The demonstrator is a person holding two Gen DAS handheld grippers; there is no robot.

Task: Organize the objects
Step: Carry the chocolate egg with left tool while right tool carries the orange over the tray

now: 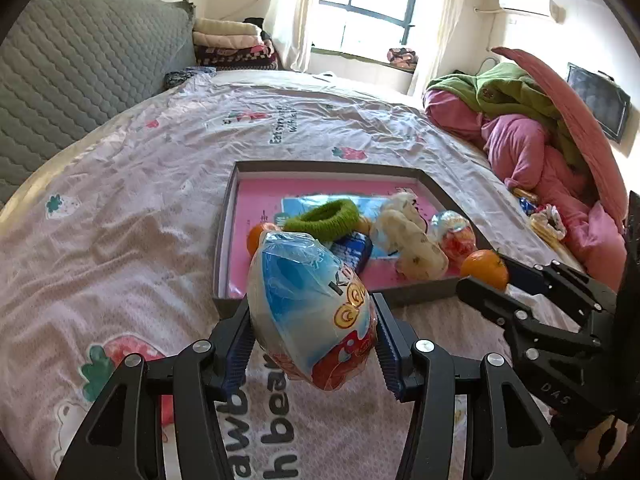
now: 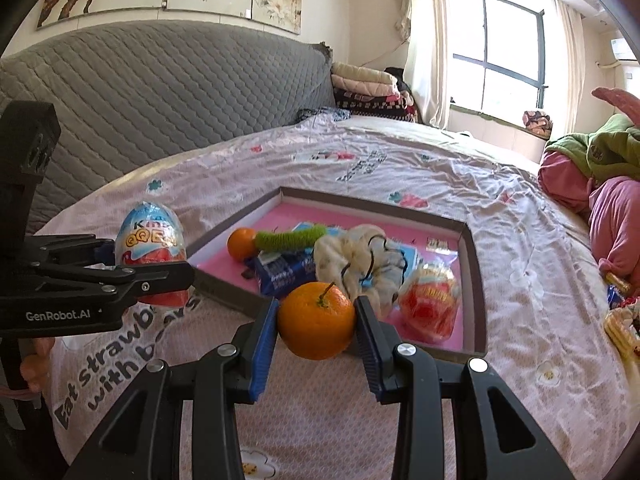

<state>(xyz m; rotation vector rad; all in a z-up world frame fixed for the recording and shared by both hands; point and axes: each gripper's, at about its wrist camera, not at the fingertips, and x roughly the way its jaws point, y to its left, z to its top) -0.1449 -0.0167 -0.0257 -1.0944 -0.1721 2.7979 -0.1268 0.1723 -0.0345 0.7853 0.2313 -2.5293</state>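
My left gripper (image 1: 314, 320) is shut on a blue, white and red toy egg (image 1: 310, 304), held above the bed just short of the tray's near edge; the egg also shows in the right wrist view (image 2: 150, 248). My right gripper (image 2: 316, 320) is shut on an orange (image 2: 317, 320), held over the tray's near rim; the orange shows in the left wrist view (image 1: 484, 268). The grey tray (image 1: 436, 184) with a pink floor holds another orange (image 2: 241, 243), a green hair band (image 1: 324, 218), a blue packet (image 2: 280, 270), a cream scrunchie (image 2: 360, 264) and a second toy egg (image 2: 430, 304).
The tray (image 2: 476, 276) lies on a bed with a pink printed sheet (image 1: 120, 208). A grey quilted headboard (image 2: 160, 88) stands at the left. A heap of pink and green clothes (image 1: 532, 136) lies at the right, with snack packets (image 1: 548, 222) beside it. Folded blankets (image 1: 232, 46) are at the far end.
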